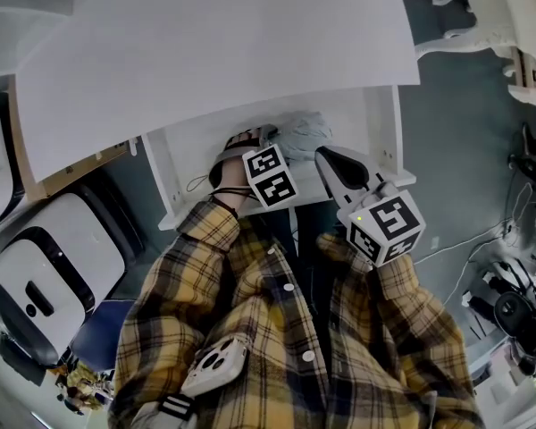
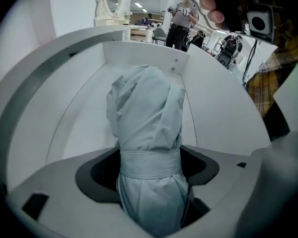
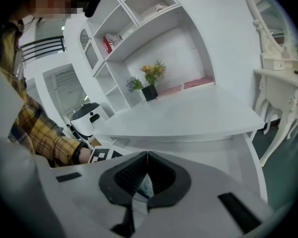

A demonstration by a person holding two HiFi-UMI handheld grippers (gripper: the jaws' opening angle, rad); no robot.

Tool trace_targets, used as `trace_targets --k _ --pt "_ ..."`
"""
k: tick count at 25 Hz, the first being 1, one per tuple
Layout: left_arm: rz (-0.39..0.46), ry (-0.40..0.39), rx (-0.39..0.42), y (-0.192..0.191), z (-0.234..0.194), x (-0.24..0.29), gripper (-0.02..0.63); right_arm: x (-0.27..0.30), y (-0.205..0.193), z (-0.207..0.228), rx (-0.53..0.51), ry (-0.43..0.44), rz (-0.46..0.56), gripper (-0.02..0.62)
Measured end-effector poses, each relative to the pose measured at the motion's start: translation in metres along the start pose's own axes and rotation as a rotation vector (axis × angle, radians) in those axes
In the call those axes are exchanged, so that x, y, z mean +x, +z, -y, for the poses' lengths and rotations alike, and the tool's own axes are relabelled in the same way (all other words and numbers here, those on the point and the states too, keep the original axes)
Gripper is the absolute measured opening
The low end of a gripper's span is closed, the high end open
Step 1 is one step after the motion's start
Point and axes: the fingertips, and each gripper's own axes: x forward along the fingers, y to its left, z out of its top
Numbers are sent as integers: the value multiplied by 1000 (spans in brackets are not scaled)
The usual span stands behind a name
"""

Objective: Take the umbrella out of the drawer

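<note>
The umbrella [image 2: 146,113] is pale and folded, with a strap round it. It lies in the open white drawer [image 2: 223,113] under the desk [image 1: 205,52]. The left gripper [image 2: 149,170] points down over it with its jaws wide apart, one on each side of the umbrella, not squeezing it. The right gripper [image 3: 146,155] is at about 4 o'clock from the umbrella, with its jaws closed together.

The tabletop [image 1: 214,52] overhangs the far part of the open drawer [image 1: 161,181], so you can enter from above only along the near strip. The umbrella [image 2: 146,118] fills the drawer's middle, with bare floor to its left and right. The right gripper [image 1: 329,157] crowds the right side.
</note>
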Motion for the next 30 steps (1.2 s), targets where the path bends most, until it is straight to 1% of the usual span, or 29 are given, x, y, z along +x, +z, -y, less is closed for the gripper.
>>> trace_targets --k 13,19,27,30 --pt "8 36 -6 0 -3 3 351 1 4 3 20 0 16 17" --pt "0 53 3 1 -2 3 324 1 4 3 16 1 14 17" --pt "19 63 6 2 -2 2 314 1 0 0 9 7 4 17" --pt "18 67 19 2 0 1 313 0 -1 -1 5 11 -1 17"
